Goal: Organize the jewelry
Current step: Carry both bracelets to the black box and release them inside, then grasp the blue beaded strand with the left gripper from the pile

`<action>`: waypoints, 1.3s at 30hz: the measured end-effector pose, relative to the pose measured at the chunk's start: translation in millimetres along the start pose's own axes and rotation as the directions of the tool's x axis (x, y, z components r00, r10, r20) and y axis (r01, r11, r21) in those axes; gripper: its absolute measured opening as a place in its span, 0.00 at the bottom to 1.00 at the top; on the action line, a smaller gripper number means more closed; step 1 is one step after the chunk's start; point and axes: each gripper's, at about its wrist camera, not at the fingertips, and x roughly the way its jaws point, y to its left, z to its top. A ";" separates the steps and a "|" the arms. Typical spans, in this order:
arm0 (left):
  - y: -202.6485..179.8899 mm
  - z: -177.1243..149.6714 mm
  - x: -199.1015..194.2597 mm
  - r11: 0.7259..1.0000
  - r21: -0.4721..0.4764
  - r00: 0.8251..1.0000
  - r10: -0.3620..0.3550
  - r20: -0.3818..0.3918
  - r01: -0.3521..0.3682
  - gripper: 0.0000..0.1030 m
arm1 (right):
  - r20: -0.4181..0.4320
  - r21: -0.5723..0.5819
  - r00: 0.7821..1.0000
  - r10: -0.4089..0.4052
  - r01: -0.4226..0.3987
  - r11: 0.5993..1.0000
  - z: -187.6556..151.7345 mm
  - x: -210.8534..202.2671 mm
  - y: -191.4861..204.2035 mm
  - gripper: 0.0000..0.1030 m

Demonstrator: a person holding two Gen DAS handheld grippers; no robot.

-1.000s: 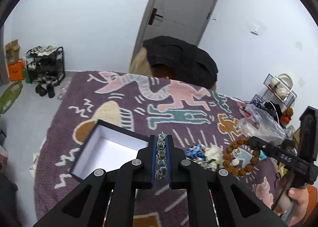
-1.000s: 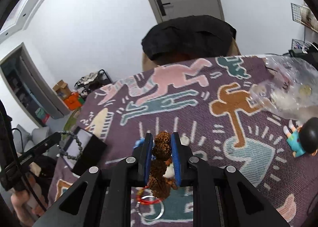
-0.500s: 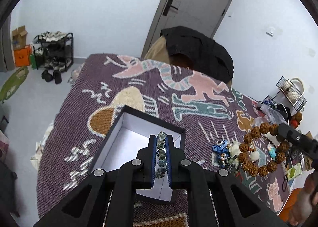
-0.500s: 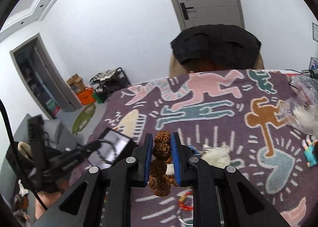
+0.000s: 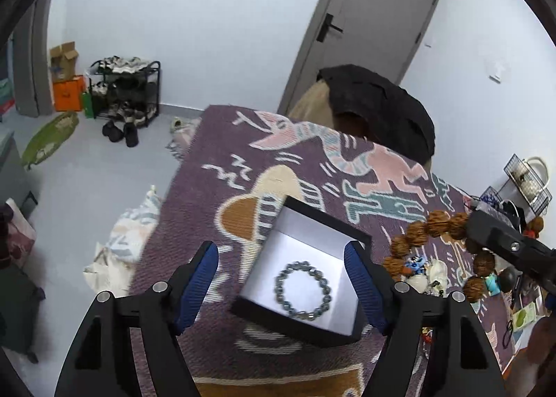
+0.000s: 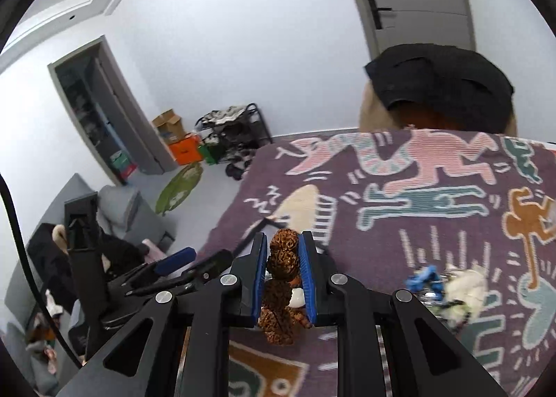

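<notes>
Your left gripper (image 5: pixel 280 270): jaws just opened wide, ribbed blue pads, nothing between them, poised over the box. Your right gripper (image 6: pixel 283 270): clamped on the brown bracelet (image 6: pixel 282 284), a loop of large, knobbly seed beads hanging below the pads.
Grey-blue bracelet (image 5: pixel 303 290): small glossy round beads, a closed ring lying flat on the box floor.
Box (image 5: pixel 338 334): square, black outside, smooth white lining, lidless, resting on the blanket.
Blanket (image 5: pixel 222 160): woven purple fabric with pink, teal and orange figures. A small pile of trinkets (image 6: pixel 443 287) lies on it.
Room: white walls, grey door (image 5: pixel 361 25), pale floor, black shoe rack (image 5: pixel 127 92).
</notes>
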 end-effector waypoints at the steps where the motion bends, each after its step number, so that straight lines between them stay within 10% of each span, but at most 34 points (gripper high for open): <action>1: 3.8 0.5 -3.6 1.000 -0.001 1.000 0.010 0.007 -0.010 0.74 | -0.004 -0.001 1.000 0.010 -0.010 1.000 0.6 3.9 3.2 0.19; 13: 43.2 0.0 -13.7 0.997 -0.059 0.999 0.046 0.016 -0.045 0.74 | -0.113 0.040 0.984 0.139 -0.135 0.990 -1.3 72.9 28.4 0.19; 17: 44.5 -3.1 -15.2 0.997 -0.065 0.999 0.032 0.008 -0.031 0.74 | -0.178 0.041 0.984 0.000 0.007 0.999 -7.8 94.0 7.4 0.61; 39: -43.2 -31.5 -25.4 0.998 0.056 0.996 -0.046 0.080 0.042 0.81 | 0.010 0.198 0.999 -0.034 0.031 0.980 -52.9 -39.6 -88.1 0.89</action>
